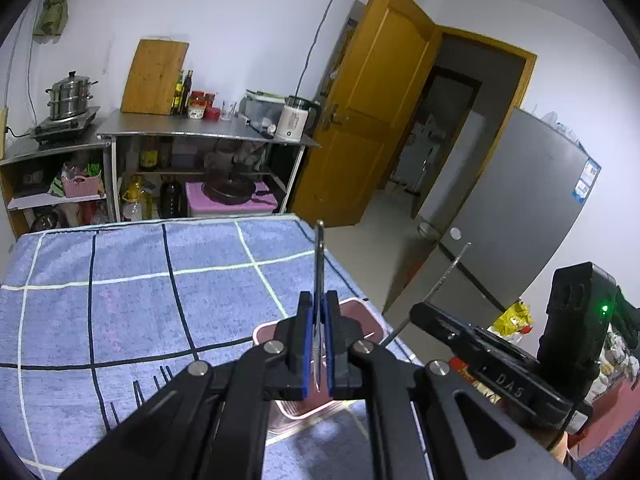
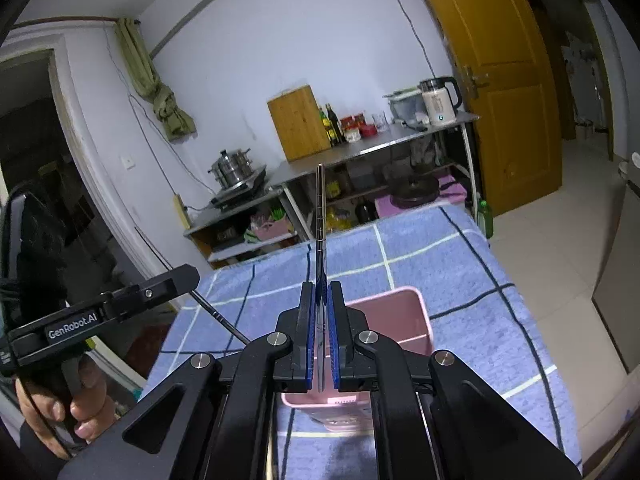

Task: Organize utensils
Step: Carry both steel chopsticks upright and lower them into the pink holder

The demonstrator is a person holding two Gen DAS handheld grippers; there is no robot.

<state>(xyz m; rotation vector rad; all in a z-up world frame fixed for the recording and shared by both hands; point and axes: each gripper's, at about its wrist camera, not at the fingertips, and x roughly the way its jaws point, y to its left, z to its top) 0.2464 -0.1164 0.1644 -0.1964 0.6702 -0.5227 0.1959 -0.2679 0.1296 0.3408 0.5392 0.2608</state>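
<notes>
My left gripper (image 1: 319,344) is shut on a thin metal utensil (image 1: 319,264) that points up and forward, seen edge-on. My right gripper (image 2: 321,336) is shut on a second thin metal utensil (image 2: 320,216), also edge-on. Both are held above a pink plastic bin (image 2: 396,320) that stands on the blue checked towel (image 2: 460,280); the bin also shows under the left jaws (image 1: 360,320). The right gripper body (image 1: 500,376) with its utensil shaft (image 1: 448,276) shows in the left view; the left gripper body (image 2: 100,316) shows in the right view.
A steel counter (image 1: 208,128) at the back holds a cutting board (image 1: 156,76), bottles, jars and a kettle (image 1: 294,118). A steamer pot (image 1: 70,96) sits on a stove. An open wooden door (image 1: 380,100) and a grey fridge (image 1: 520,208) are on the right.
</notes>
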